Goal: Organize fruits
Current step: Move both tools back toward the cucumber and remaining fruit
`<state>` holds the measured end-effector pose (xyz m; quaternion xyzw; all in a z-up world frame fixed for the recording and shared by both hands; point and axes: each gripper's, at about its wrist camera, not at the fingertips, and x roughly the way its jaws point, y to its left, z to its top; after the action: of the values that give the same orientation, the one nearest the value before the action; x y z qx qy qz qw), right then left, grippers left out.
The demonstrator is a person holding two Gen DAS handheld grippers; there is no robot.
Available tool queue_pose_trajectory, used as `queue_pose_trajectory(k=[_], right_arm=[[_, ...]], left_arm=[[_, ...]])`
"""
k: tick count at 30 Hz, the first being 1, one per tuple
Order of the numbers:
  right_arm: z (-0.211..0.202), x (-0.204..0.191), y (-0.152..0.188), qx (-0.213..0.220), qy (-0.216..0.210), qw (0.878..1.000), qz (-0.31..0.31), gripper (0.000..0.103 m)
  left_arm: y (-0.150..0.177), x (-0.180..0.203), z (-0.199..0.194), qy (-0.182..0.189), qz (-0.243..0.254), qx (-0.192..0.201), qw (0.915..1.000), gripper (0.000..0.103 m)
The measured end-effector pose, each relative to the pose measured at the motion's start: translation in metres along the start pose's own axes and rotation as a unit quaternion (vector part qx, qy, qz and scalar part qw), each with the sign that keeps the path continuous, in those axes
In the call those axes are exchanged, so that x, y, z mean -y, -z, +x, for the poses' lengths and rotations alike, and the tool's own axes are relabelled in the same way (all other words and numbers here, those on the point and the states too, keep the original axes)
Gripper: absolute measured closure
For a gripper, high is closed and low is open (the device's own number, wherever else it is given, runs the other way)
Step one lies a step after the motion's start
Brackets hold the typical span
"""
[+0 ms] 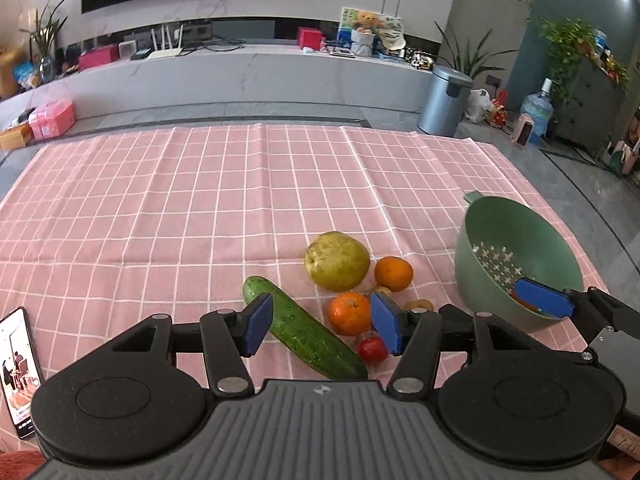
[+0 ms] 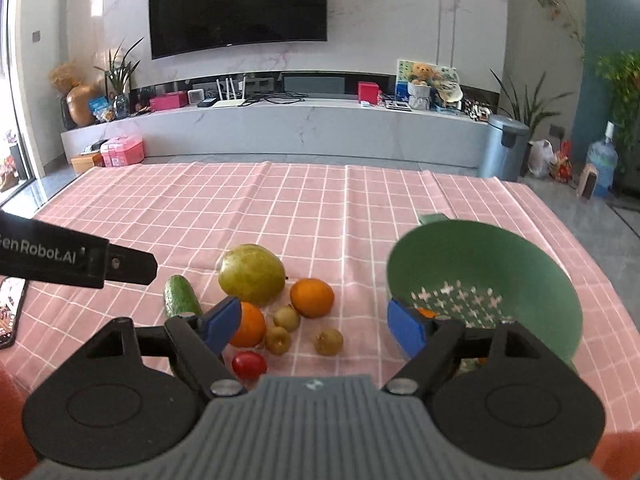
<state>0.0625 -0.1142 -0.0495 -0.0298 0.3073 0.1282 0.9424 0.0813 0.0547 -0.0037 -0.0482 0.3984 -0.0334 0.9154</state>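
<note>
Entry, fruit heap on the pink checked cloth (image 2: 320,208). My left gripper (image 1: 322,326) stands wide with nothing clamped; the cucumber (image 1: 308,332) lies under its gap, long axis slanting from far-left to near-right, near orange (image 1: 349,313) just beside the right pad. My right gripper (image 2: 316,326) is likewise wide and empty, poised over the small brown fruits (image 2: 288,330) and the red one (image 2: 249,364). The pear-like fruit (image 2: 251,274) and far orange (image 2: 312,297) sit beyond. Green colander (image 2: 520,264) lies right of the heap, nearer my right hand. Legible writing: "GenRobot.AI" on the black arm (image 2: 60,258) at left.
</note>
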Motion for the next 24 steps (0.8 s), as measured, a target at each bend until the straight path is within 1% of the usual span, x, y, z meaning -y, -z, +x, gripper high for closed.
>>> queue_pose_trajectory(k=[3, 6, 12, 15, 16, 19, 20, 24], right_arm=[[0.012, -0.003, -0.005, -0.006, -0.005, 1.0, -0.008, 0.026], [0.023, -0.004, -0.008, -0.007, -0.011, 1.0, -0.015, 0.021], [0.045, -0.011, -0.014, 0.005, -0.012, 0.998, -0.059, 0.022], [0.056, -0.013, -0.016, 0.002, -0.015, 0.997, -0.081, 0.027], [0.06, -0.014, -0.015, -0.001, -0.019, 0.996, -0.087, 0.033], [0.07, -0.018, -0.013, -0.009, -0.025, 0.994, -0.107, 0.041], [0.073, -0.019, -0.012, -0.01, -0.027, 0.993, -0.113, 0.046], [0.081, -0.023, -0.01, -0.016, -0.034, 0.991, -0.126, 0.047]], left_arm=[[-0.002, -0.004, 0.008, 0.001, -0.005, -0.008, 1.0, 0.037], [-0.003, -0.007, 0.017, -0.001, -0.01, -0.018, 0.9998, 0.037], [-0.005, -0.019, 0.035, -0.011, -0.04, -0.034, 0.9986, 0.037], [-0.006, -0.024, 0.045, -0.018, -0.052, -0.044, 0.9975, 0.037], [-0.006, -0.026, 0.048, -0.02, -0.057, -0.048, 0.997, 0.037], [-0.004, -0.029, 0.058, -0.024, -0.066, -0.059, 0.9958, 0.037], [-0.003, -0.03, 0.061, -0.027, -0.069, -0.062, 0.9953, 0.037], [0.002, -0.034, 0.067, -0.031, -0.08, -0.072, 0.9937, 0.037]])
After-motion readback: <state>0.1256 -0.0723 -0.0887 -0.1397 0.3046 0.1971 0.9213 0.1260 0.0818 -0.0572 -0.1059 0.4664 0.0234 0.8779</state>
